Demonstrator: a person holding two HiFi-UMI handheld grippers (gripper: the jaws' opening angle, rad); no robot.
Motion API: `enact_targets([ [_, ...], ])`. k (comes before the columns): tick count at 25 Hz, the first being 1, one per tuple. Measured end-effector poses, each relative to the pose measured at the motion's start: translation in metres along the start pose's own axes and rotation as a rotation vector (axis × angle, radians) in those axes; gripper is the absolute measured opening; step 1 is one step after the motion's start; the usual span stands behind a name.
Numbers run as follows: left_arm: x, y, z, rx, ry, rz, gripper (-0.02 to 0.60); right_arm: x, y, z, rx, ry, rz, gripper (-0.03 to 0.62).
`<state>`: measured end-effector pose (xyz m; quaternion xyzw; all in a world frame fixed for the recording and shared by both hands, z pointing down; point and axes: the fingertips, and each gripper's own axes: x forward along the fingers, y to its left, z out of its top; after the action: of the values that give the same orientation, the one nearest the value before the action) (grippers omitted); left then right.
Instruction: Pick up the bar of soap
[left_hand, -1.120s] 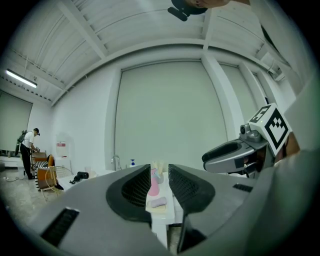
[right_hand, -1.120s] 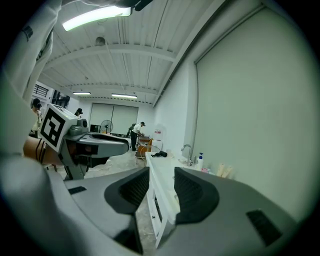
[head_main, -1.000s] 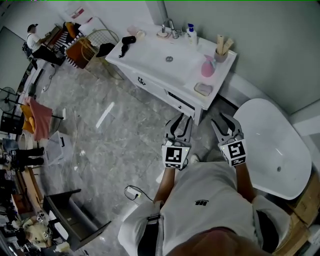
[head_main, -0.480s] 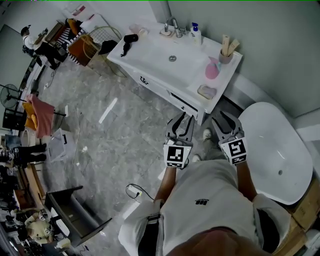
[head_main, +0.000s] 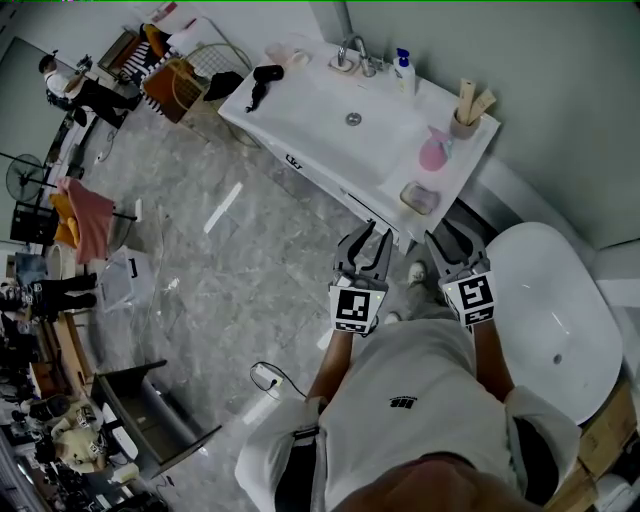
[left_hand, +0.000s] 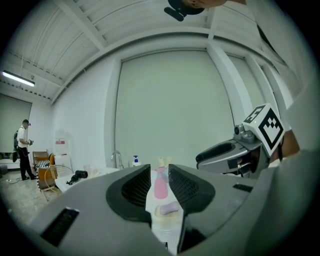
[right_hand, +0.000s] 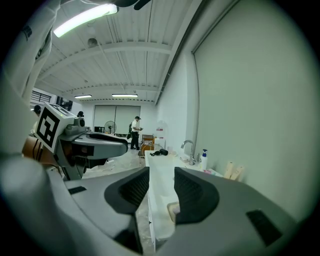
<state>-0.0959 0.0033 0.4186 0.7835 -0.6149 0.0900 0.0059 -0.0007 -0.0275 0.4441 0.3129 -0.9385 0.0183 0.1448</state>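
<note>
Head view: we hold the left gripper (head_main: 370, 240) and right gripper (head_main: 447, 240) with jaws drawn narrow, both empty. The soap (head_main: 420, 197) lies on the counter (head_main: 310, 110) at twelve o'clock.

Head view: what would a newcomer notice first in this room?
A long white vanity with a sink runs across the top centre, the bar of soap near its right end beside a pink item. A big white bathtub fills the right, and the left gripper and right gripper point at the vanity's corner from below.
</note>
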Motion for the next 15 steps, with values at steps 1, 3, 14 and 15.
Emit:
enact_targets([
  [1, 0.006, 0.002, 0.0, 0.001, 0.006, 0.0, 0.126, 0.004, -0.004, 0.0, 0.005, 0.0, 0.004, 0.166],
  [3, 0.017, 0.005, -0.001, 0.003, 0.017, 0.003, 0.126, 0.012, -0.014, 0.0, 0.015, 0.001, 0.007, 0.166],
  [14, 0.074, 0.018, 0.0, 0.024, 0.067, 0.03, 0.126, 0.055, -0.061, -0.003, 0.064, 0.007, 0.054, 0.166],
  [15, 0.079, 0.019, 0.0, 0.024, 0.072, 0.035, 0.126, 0.059, -0.065, -0.003, 0.065, 0.008, 0.062, 0.166],
])
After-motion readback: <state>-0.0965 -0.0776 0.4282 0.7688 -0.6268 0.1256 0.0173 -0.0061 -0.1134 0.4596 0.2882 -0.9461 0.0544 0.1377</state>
